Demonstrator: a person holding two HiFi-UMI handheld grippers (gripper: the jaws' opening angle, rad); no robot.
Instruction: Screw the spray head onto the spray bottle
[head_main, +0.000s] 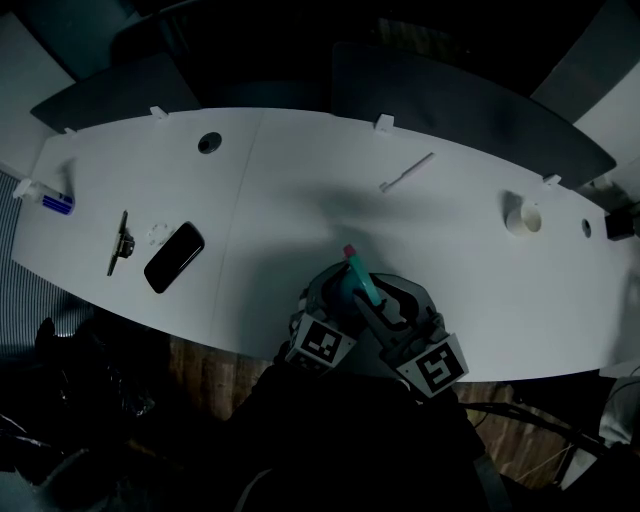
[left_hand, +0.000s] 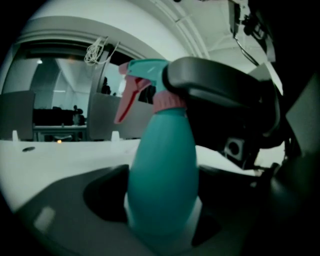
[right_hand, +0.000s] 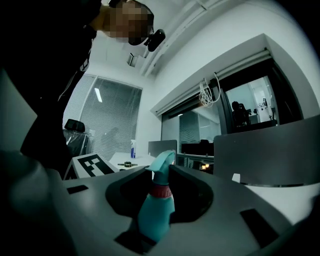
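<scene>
Screwing appears underway: left gripper (left_hand: 160, 216) clamps the spray bottle (left_hand: 162, 165); right gripper (right_hand: 160, 200) grips the spray head (left_hand: 142, 80) atop it, due a tightening twist.

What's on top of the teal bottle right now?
The spray head sits on the teal bottle, pink collar at the neck. The right gripper covers its back; threads under the collar are hidden.

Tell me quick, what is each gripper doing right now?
Left gripper: closed on the body of the teal spray bottle.
Right gripper: closed on the spray head at the bottle's top.
</scene>
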